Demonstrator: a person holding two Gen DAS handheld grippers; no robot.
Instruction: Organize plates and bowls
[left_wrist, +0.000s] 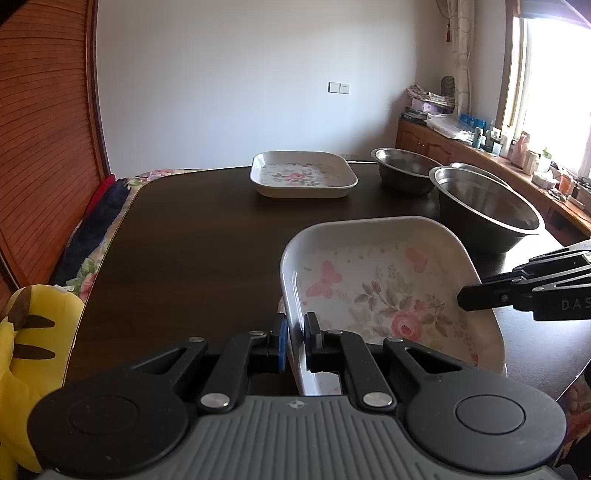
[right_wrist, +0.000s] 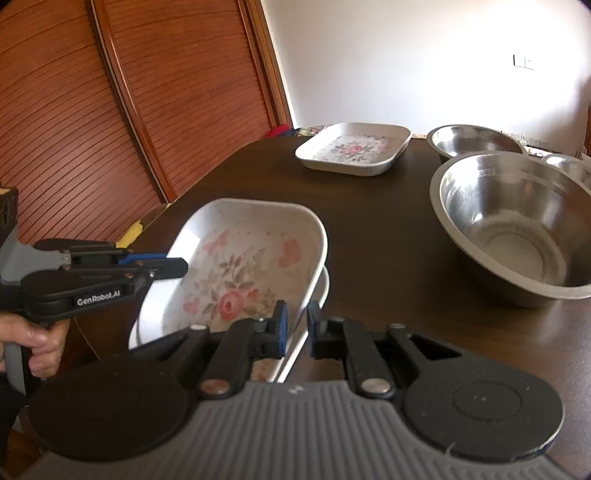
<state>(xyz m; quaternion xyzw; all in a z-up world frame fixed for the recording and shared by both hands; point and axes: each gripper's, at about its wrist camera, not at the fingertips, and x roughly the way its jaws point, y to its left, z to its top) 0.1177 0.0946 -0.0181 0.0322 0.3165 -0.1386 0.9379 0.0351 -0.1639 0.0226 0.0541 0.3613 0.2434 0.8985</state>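
A white square plate with a pink rose print (left_wrist: 388, 288) (right_wrist: 240, 273) is held tilted by both grippers over the near part of the dark table (left_wrist: 192, 240). My left gripper (left_wrist: 295, 332) (right_wrist: 181, 266) is shut on its left rim. The right gripper (right_wrist: 297, 321) (left_wrist: 465, 297) is shut on its right rim. The white edge of another plate (right_wrist: 327, 286) shows just underneath it. A matching floral plate (left_wrist: 303, 173) (right_wrist: 354, 151) lies at the table's far side. Three steel bowls stand to the right: a large one (left_wrist: 487, 206) (right_wrist: 517, 229) and two smaller ones (left_wrist: 406, 170) (right_wrist: 476, 140) behind.
A yellow plush toy (left_wrist: 33, 350) sits at the table's near left corner, with dark folded cloth (left_wrist: 99, 221) along the left edge. A slatted wooden door (right_wrist: 92, 110) is on the left. A cluttered sideboard (left_wrist: 480, 140) runs under the window on the right.
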